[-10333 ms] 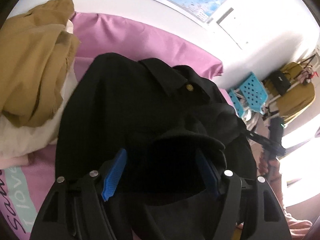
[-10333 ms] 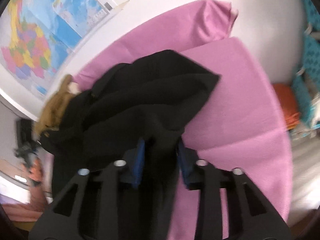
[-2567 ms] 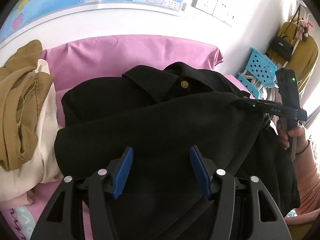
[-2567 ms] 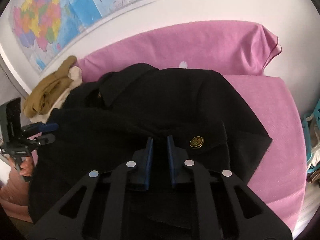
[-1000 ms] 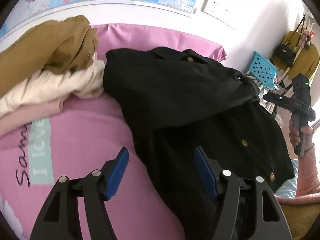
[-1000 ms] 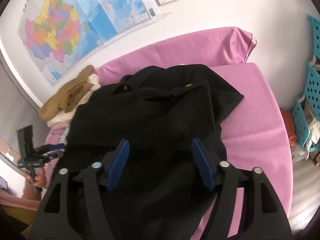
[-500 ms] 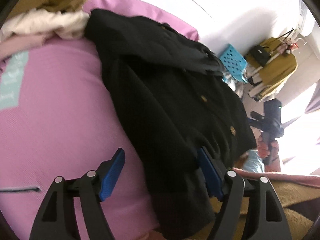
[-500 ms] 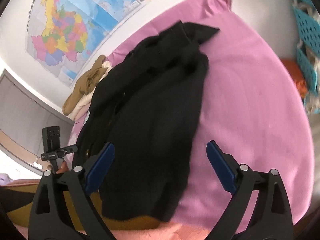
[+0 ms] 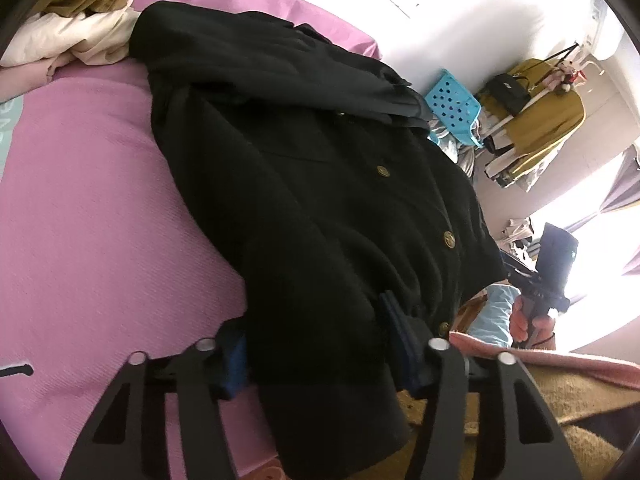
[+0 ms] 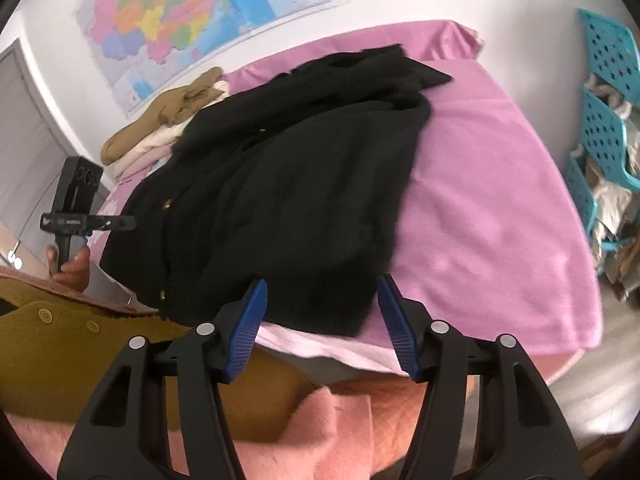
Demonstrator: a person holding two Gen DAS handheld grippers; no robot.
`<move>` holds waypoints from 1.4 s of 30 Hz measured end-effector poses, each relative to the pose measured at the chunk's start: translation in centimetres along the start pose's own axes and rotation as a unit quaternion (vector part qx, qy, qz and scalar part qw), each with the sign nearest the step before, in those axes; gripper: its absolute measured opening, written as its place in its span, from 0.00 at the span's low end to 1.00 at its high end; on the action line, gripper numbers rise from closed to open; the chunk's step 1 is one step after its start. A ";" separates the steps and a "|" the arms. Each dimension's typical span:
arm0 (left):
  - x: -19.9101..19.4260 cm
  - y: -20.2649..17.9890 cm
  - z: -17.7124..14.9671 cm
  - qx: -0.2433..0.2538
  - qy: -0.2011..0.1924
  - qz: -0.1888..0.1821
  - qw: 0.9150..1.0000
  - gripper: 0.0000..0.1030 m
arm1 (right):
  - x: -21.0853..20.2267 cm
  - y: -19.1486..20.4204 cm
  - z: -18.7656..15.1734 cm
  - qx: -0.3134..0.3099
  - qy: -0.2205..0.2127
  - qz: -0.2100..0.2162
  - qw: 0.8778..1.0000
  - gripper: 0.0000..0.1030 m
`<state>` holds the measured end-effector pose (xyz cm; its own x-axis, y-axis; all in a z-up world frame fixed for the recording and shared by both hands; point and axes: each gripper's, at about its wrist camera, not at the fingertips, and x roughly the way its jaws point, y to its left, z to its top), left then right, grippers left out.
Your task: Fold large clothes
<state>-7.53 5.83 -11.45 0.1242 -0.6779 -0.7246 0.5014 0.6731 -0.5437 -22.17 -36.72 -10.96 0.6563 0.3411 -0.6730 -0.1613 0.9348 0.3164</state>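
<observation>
A black coat with gold buttons lies spread on the pink bed, its hem hanging over the near edge. My left gripper is at that hem and its jaws are closing. The hem's corner is bunched between the blue pads and covers part of the left one. In the right wrist view the coat runs away from me, and my right gripper sits at the hem's other corner. Its jaws are closing too, with the cloth edge between the fingertips but not pinched. A hand holds the left gripper at the coat's left side.
A pile of tan and cream clothes lies at the bed's far corner beside the coat. Blue perforated baskets stand on the floor to the right. A rack with a mustard coat and a black bag stands by the window. A mustard garment and pink sleeve lie below my grippers.
Both grippers drew back from over the coat to its hem at the bed's near edge. Both pairs of jaws opened wide, then narrowed. The hem now sits between the left pads.
</observation>
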 end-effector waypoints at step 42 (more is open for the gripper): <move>-10.6 0.5 0.5 -0.055 -0.119 -0.007 0.991 0.20 | -7.3 -1.0 2.6 0.084 -0.111 0.218 0.966 0.08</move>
<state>-8.17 13.24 -3.81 0.3234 -0.7287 -0.6037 0.4089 0.6829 -0.6053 -24.90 -40.36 -4.64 0.6976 0.6520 -0.2970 -0.3487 0.6711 0.6542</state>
